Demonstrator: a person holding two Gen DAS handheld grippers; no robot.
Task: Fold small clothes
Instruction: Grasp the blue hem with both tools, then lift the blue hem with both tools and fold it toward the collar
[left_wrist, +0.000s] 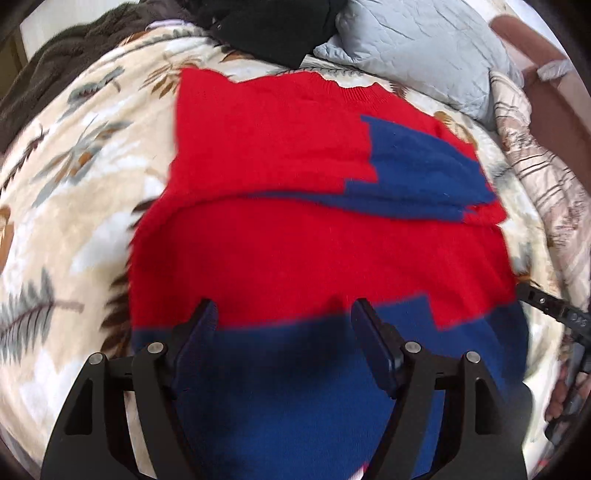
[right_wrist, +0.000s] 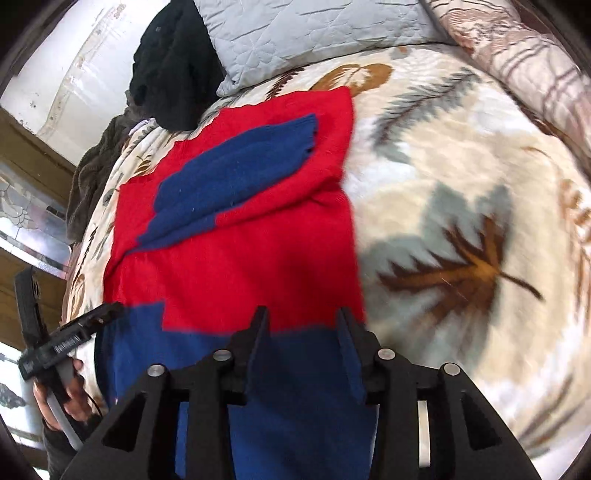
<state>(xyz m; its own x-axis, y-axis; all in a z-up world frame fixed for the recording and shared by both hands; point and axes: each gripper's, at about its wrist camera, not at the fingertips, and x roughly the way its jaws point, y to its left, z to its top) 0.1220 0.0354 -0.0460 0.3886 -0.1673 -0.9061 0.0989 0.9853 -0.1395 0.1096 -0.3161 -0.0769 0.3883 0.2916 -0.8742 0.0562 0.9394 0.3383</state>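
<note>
Red and blue knit, a small sweater (left_wrist: 314, 236) lay flat on the bed's leaf-print blanket (left_wrist: 74, 177), with 1 blue sleeve (left_wrist: 424, 173) already folded across the chest. At the far left a dark brown throw (left_wrist: 48, 62) was bunched at the bed's edge, then a black garment (left_wrist: 273, 26) and a pale grey pillow (left_wrist: 417, 48) ran along the head of the bed.

Over the blue hem band the left claw (left_wrist: 284, 314) stood wide open, holding nothing that could be seen. Further right, the right claw (right_wrist: 301, 321) was open less wide over the hem's right corner, near the sweater's edge; blur hid whether cloth sat between its 2 fingers, though nothing looked pinched.

By my reading, the sleeves were tucked and the hem fold was the step in hand. Next, each claw would likely need to close on a hem corner, lift, and carry the hem toward the collar.
</note>
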